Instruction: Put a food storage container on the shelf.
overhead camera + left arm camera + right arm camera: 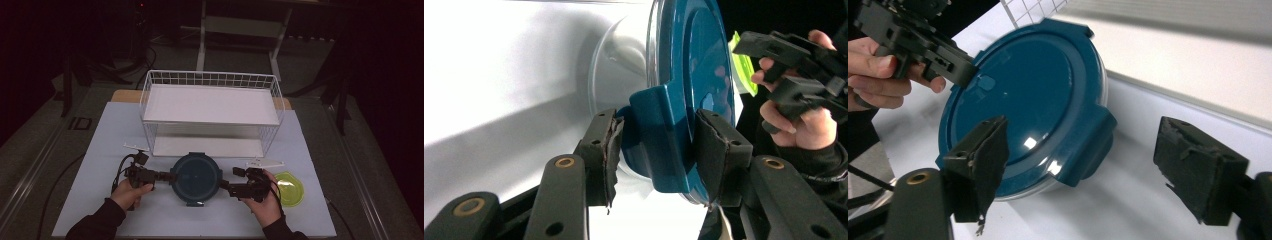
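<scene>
- On the white table (100, 150), just in front of the wire rack (210, 112), sits a round clear container with a dark blue lid (196, 178), between the two grippers.
- At its left side, the left gripper (162, 176) has its jaws around one of the lid's side clasps (659, 135); in the left gripper view one pad touches the clasp's edge and the other lies against the lid rim, so I read it as pinching the clasp.
- At the container's right, the right gripper (225, 185) stands with its jaws spread wide; in the right gripper view the clasp on that side (1088, 145) lies between them, untouched by either pad (988, 155).
- The lid sits flat on the container, and the clasps seen look folded down. Whether the work is locking or unlocking them I cannot tell; either way it looks to be at an early to middle stage, with one clasp gripped and the opposite one not yet taken.
- A yellow-green bowl (290, 189) rests near the right hand (267, 202), apart from the container.
- The rack's two shelves hold nothing, so any placing there would be left to do.
- No brand, label or readable writing shows on the lid, the rack or the bowl.
</scene>
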Action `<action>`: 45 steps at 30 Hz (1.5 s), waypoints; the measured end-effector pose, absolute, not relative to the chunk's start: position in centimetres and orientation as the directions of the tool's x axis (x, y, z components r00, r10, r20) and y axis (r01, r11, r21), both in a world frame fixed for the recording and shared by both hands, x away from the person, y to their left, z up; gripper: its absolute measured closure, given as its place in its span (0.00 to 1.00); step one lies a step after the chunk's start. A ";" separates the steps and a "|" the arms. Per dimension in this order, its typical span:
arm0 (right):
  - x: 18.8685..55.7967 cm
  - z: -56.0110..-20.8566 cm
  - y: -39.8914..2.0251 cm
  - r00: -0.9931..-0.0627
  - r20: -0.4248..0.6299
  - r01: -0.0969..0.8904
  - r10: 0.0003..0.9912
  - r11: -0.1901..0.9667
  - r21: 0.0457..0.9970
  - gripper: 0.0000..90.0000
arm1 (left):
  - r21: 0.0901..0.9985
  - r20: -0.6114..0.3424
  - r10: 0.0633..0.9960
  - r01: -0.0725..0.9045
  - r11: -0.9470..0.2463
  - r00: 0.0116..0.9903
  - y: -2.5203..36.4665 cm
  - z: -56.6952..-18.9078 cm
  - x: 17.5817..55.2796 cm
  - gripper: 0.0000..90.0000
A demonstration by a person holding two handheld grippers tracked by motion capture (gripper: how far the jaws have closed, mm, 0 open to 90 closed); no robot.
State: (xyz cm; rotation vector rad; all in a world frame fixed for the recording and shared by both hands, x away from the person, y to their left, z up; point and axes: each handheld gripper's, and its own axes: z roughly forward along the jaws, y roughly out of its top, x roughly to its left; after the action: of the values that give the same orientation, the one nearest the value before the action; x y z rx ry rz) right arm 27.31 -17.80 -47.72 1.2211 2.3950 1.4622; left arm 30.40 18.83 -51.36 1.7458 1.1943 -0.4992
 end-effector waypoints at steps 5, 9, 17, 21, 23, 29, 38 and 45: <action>27.4 -48.0 -17.8 -0.683 0.321 0.587 0.656 0.233 0.775 0.32 | 0.501 -0.720 0.497 0.858 -0.109 0.484 18.8 -51.2 30.0 0.60; 27.5 -48.3 -17.6 -0.687 0.330 0.601 0.647 0.251 0.759 0.32 | 0.533 -0.706 0.486 0.838 -0.115 0.515 18.8 -51.2 29.5 0.61; 27.5 -48.8 -17.3 -0.695 0.361 0.626 0.622 0.275 0.730 0.42 | 0.577 -0.672 0.480 0.805 -0.139 0.564 18.9 -51.0 28.7 0.62; 27.4 -49.0 -17.1 -0.702 0.378 0.634 0.603 0.288 0.718 0.46 | 0.594 -0.658 0.475 0.790 -0.149 0.584 19.0 -51.0 28.3 0.63; 27.4 -48.8 -17.1 -0.707 0.387 0.637 0.592 0.296 0.711 0.48 | 0.597 -0.658 0.471 0.788 -0.150 0.588 19.0 -51.0 28.2 0.63; 27.6 -49.0 -17.4 -0.701 0.450 0.669 0.553 0.292 0.684 0.54 | 0.600 -0.660 0.464 0.786 -0.149 0.591 19.0 -51.1 28.0 0.64; 27.5 -49.2 -17.6 -0.691 0.479 0.686 0.542 0.280 0.672 0.58 | 0.592 -0.670 0.469 0.795 -0.131 0.576 18.9 -51.1 27.7 0.64; 27.1 -49.0 -17.6 -0.666 0.489 0.703 0.564 0.252 0.665 0.61 | 0.604 -0.646 0.495 0.786 -0.134 0.581 18.6 -50.7 26.9 0.64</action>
State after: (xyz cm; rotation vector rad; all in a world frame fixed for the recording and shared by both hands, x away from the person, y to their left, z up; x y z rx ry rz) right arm 27.09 -17.57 -49.03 1.3270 2.6008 1.5213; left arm 26.93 18.58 -50.66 1.7894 1.0508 -0.3560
